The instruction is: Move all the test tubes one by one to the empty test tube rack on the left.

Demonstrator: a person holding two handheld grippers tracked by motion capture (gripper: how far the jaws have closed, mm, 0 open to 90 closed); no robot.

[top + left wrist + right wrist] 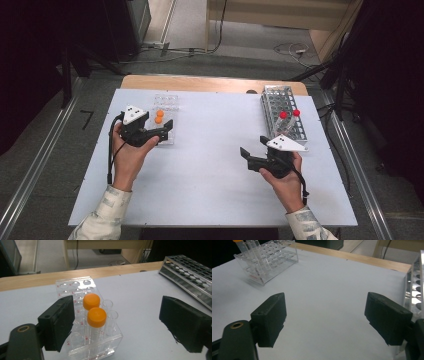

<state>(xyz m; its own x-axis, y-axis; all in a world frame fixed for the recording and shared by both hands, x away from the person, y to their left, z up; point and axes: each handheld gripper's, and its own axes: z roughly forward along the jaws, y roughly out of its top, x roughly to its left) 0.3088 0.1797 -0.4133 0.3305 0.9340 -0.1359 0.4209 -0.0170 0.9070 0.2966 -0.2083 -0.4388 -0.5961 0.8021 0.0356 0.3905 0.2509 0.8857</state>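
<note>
Hovering my spread left tongs beside the rack, its upright orange-capped tubes just left of centre, right tongs spread farther off.

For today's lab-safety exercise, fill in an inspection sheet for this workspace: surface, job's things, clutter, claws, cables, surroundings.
Surface: white table top, wooden edge at the far side.
Job's things: clear rack with two orange-capped tubes; metal rack holding two red-capped tubes.
Clutter: nothing seen.
Claws: left claw open, jaws either side of the clear rack, not pressing; right claw open over bare table.
Cables: one trails from each claw; more on the floor beyond.
Surroundings: grey floor, metal rails, dark stands.
</note>
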